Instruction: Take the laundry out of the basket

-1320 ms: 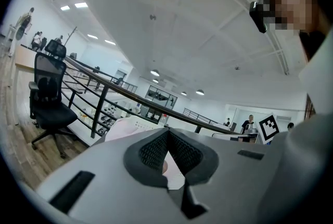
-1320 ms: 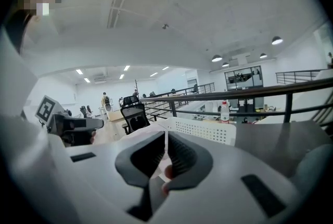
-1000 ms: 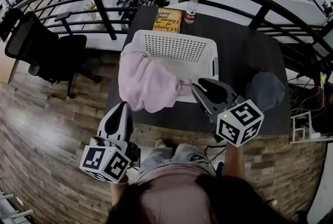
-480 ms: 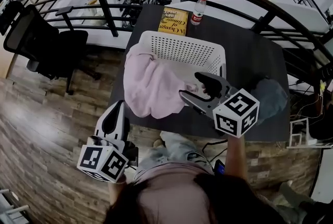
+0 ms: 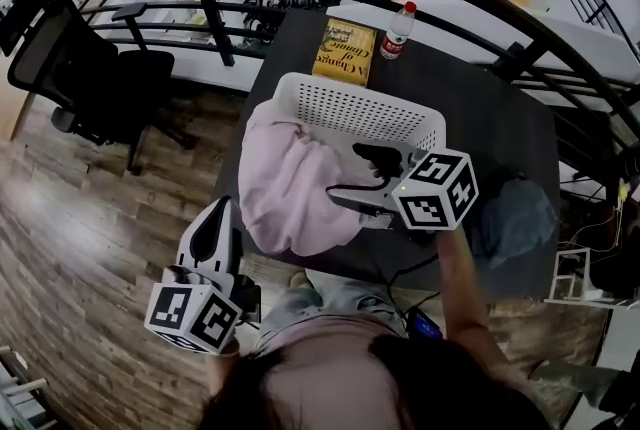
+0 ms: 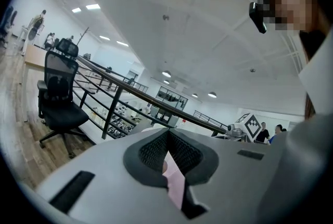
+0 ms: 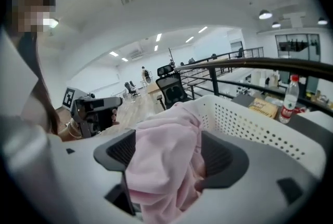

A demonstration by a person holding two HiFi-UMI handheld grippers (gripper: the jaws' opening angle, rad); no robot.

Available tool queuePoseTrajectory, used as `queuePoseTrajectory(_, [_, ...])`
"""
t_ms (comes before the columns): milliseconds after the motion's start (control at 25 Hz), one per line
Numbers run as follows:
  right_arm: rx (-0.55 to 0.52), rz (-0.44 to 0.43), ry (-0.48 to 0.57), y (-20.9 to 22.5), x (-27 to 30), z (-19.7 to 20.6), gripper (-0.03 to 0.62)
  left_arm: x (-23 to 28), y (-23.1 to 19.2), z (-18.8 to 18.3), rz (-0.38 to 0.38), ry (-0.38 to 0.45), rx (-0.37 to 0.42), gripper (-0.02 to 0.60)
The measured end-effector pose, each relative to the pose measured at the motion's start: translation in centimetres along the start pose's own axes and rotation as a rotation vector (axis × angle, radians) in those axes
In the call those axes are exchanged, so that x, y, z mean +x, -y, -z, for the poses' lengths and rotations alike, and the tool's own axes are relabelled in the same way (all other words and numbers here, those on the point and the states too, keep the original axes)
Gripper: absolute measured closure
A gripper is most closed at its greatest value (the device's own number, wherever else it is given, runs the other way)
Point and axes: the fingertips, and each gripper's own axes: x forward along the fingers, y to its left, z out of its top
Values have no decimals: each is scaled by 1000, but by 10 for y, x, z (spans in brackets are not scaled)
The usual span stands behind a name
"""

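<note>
A white perforated laundry basket (image 5: 400,113) stands on a dark table (image 5: 490,118). A pink cloth (image 5: 290,188) spills out of it, over its left and near rim. My right gripper (image 5: 345,173) reaches over the basket's near side. Its jaws have just been opening and now stand wide, with a fold of the pink cloth (image 7: 166,160) lying loosely between the pads. In the right gripper view the basket (image 7: 250,119) wall rises behind the cloth. My left gripper (image 5: 218,213) hangs shut below the table's near left edge, apart from the cloth.
A blue-grey garment (image 5: 515,218) lies on the table right of the basket. A yellow book (image 5: 345,50) and a water bottle (image 5: 397,28) sit at the far end. A black railing (image 5: 210,8) curves round the table, and an office chair (image 5: 90,68) stands at left.
My right gripper has swung left and down from the table's near right onto the basket's pink cloth, and its jaws have gone from nearly shut to wide. The left gripper has drifted slightly.
</note>
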Motion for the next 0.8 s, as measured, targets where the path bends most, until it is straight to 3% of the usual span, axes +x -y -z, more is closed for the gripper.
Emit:
queuePoseTrajectory(440, [199,-266,-163,27,58,27,160,30,-24,7,-94,-29,-35,583])
queuePoseTrajectory(640, [313,-432,-233,25,80,41,157,38,-32,12,-126,-49,-47,582])
queuePoseTrajectory(800, [347,-504,-313,22,96,58,157,41,-39,15,-148,-61,-59,582])
